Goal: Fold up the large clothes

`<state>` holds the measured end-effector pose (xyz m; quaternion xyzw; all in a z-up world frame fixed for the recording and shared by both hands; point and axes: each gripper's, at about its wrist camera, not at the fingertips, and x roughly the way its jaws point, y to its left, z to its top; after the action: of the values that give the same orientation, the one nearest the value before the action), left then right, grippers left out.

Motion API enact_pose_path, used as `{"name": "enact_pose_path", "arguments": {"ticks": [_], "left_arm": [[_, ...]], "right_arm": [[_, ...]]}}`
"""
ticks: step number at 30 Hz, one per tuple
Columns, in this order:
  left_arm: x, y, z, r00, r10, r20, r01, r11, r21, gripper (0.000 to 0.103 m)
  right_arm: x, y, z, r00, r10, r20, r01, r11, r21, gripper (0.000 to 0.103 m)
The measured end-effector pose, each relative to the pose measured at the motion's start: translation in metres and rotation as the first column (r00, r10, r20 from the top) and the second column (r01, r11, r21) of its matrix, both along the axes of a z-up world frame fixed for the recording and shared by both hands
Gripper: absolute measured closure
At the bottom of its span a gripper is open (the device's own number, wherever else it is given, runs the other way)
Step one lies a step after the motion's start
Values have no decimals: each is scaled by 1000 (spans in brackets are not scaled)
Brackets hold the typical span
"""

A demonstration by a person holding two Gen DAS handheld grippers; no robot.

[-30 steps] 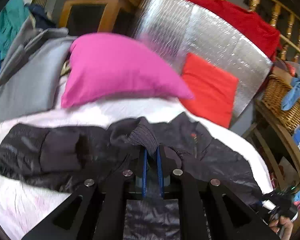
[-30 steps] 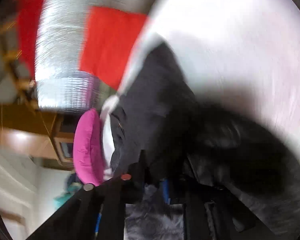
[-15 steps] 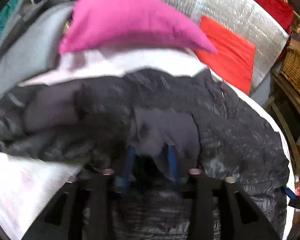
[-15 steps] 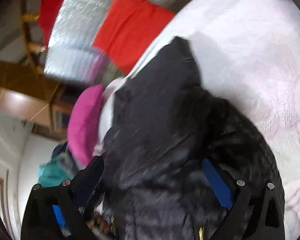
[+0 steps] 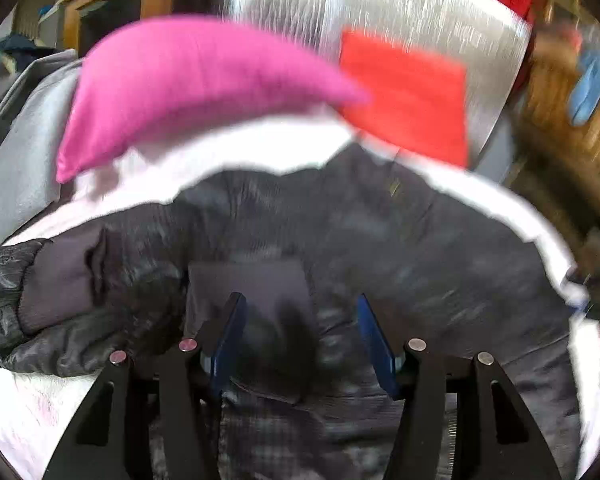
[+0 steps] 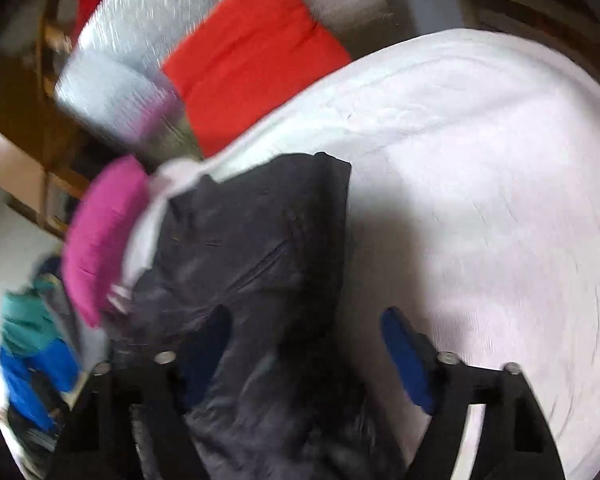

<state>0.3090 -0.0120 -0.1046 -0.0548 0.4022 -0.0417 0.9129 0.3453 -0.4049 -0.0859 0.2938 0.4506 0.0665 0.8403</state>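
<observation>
- Since a second ago both grippers have let go: then each was pinched on dark fabric, and now the left gripper [image 5: 300, 320] and the right gripper [image 6: 306, 344] stand with their blue pads spread wide and nothing between them.
- The left gripper hangs just above the black jacket [image 5: 380, 240], over a smooth dark panel of it; whether the pads [image 5: 374, 336] touch the cloth is unclear through the blur.
- The right gripper is over the jacket's [image 6: 252, 240] near edge, its left pad above the fabric and its right pad [image 6: 404, 360] above bare white bedsheet [image 6: 480, 200].
- The jacket lies bunched and partly folded on the white bedsheet [image 5: 260, 144], one puffy sleeve [image 5: 40, 312] doubled over at the left.
- Beyond it a pink pillow [image 5: 188, 80] rests on the sheet, with a red cushion [image 5: 412, 96] just beside it against a silver padded panel [image 5: 380, 0].
- Grey clothing [image 5: 16, 152] is heaped at the left.
</observation>
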Motion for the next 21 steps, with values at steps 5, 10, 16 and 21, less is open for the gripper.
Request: {"name": "enact_pose_path", "arguments": {"ticks": [5,10,16,21], "left_arm": [[7,-12,-29,999,-15,-31,18,994,109,44],[-1,-15,-6,999,-34,27,32,997,68,44],[12,-17,-28,996,-30,-82,38,994,101,42],[-13,-9,5,1000,4,28,-7,997,77,42]], "right_arm": [[29,9,-26,996,54,-74,-57,998,-36,84],[21,-3,-18,999,-34,-28,30,991,-134,87],[4,-7,-7,998,-58,-15,53,978,-203,22],[-32,-4,37,993,-55,103,73,982,-173,22]]}}
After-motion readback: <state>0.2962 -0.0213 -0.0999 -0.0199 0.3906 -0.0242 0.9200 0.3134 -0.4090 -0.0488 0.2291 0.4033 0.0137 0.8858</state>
